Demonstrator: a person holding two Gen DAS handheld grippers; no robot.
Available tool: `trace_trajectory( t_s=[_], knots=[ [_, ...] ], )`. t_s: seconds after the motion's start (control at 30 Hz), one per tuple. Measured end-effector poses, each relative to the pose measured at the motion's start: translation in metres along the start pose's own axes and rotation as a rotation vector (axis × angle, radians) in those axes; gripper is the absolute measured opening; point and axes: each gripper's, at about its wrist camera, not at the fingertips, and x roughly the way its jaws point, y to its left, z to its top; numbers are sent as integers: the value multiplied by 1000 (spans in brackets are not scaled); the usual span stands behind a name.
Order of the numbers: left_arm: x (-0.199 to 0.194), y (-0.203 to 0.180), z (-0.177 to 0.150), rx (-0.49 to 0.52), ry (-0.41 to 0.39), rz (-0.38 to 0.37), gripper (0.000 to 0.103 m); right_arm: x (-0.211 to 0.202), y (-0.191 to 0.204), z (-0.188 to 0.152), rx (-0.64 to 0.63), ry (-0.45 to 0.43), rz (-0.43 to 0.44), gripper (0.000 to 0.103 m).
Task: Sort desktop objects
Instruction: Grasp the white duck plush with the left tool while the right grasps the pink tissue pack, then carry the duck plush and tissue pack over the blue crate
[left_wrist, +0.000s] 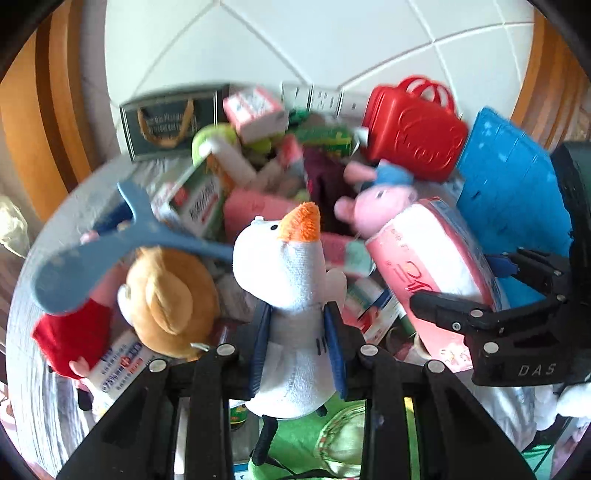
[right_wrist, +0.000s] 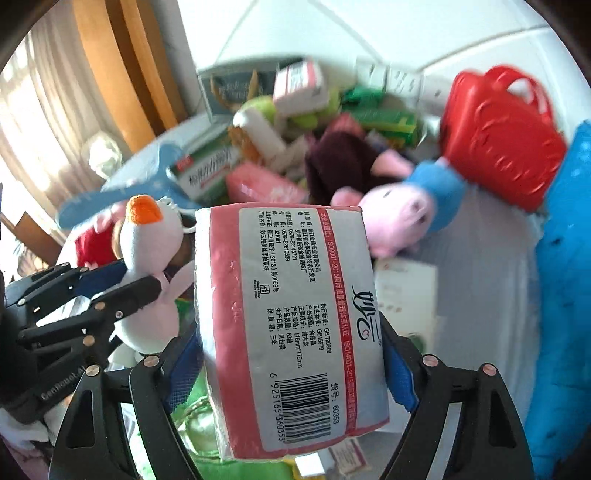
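A: What does my left wrist view show?
B: My left gripper (left_wrist: 299, 350) is clamped tight on the white goose plush (left_wrist: 291, 295), centre frame, above the cluttered tabletop (left_wrist: 74, 195). My right gripper (left_wrist: 476, 286) sits at right, around the pink tissue pack (left_wrist: 424, 254).

A: And my right wrist view?
B: The tissue pack (right_wrist: 291, 325) fills the centre, pressed between the wide-set pads of my right gripper (right_wrist: 295, 369). The goose (right_wrist: 147, 258) is at left, in my left gripper (right_wrist: 122, 284). A pink pig plush (right_wrist: 399, 214) lies upper right.

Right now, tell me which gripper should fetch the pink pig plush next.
Neither yet: the left gripper holds the white duck plush, the right gripper the tissue pack. The pink pig plush lies nearer the right.
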Motion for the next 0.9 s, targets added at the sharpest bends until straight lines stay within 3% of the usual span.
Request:
trace_trajectory(
  t_s=[0.27, 0.53, 0.67, 0.9],
  knots=[
    [-69, -33, 12, 16, -141, 35, 29, -80, -3, -2, -2, -172, -58, 84],
    [-119, -82, 6, 36, -244, 66, 29, -146, -18, -26, -16, -309, -108, 84],
    [-136, -100, 7, 70, -276, 50, 29, -176, -25, -36, 5, -351, -129, 84],
    [-162, -122, 11, 128, -349, -45, 29, -228, -28, -52, 68, -408, -246, 84]
  ],
)
